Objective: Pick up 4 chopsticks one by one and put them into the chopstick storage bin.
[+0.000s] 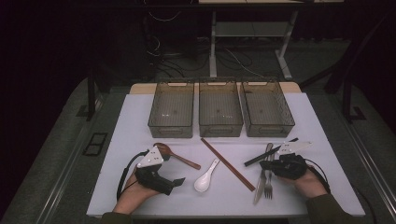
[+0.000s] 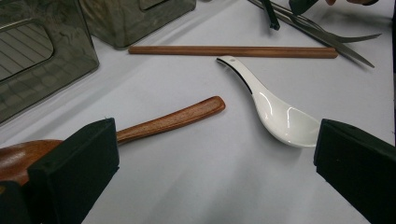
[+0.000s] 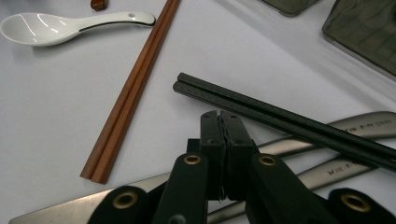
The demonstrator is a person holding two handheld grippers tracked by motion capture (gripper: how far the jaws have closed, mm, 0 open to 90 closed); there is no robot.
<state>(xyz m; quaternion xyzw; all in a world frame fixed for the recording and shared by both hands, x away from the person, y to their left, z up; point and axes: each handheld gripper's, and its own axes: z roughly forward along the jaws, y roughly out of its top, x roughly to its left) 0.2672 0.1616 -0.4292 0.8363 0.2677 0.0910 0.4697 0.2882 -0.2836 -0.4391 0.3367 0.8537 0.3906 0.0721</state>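
Three ribbed smoky-plastic bins [image 1: 221, 112] at table rear. One glossy white spoon [image 2: 275, 109] lies ahead of left gripper [image 2: 215, 158], jaws spread. Right gripper [image 3: 223, 122] pressed closed, empty, over black chopsticks [image 3: 285, 122].

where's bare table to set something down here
Free: the strip between the white spoon and the table's near edge, and the far-right corner beside the right bin. Crowded: the middle, where brown chopsticks, knife and fork lie.
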